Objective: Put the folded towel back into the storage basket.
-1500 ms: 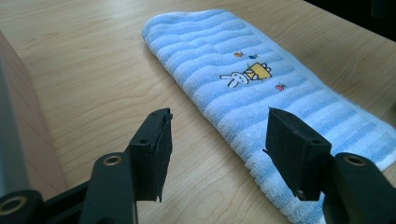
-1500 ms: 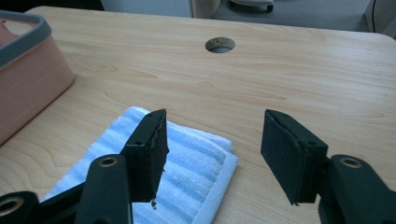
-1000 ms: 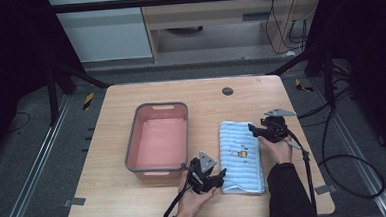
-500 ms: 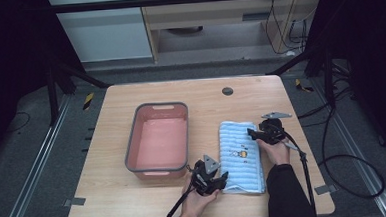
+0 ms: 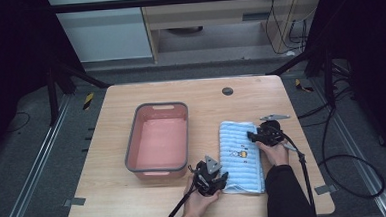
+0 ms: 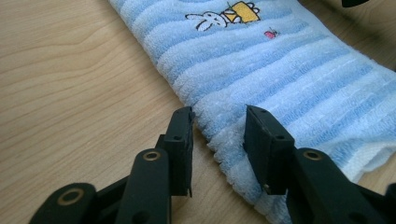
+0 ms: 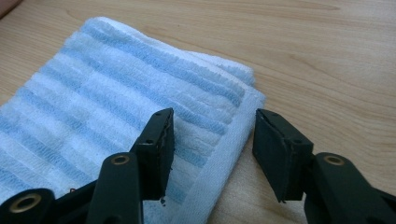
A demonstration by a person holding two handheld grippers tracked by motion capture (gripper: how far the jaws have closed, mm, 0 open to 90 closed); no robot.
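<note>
Left tool [image 5: 219, 178] sits at the near left corner of the folded blue striped towel [image 5: 241, 155], low on the bench [image 5: 111, 203]. In the left gripper view its jaws straddle the towel's long edge [image 6: 219, 140]: one jaw over bare wood, the other over terry. Jaws have just been closing, towel edge between them, gap still visible on both sides, so apart and not yet pinching.

Right tool [image 5: 252, 135] is at the far right corner of the same towel. Right gripper view: jaws bracket the hemmed corner [image 7: 233, 135], one jaw over the stripes, the other over wood just past the hem. Also just been closing, also still apart (no pad contact that I can see).

Towel lies flat, long axis running away from the person, rabbit print [image 6: 210, 19] face up mid-towel.

Pink tub [image 5: 158, 140] stands just left of the towel, not touching it. Dark round grommet [image 5: 227, 91] further back on the bench.
</note>
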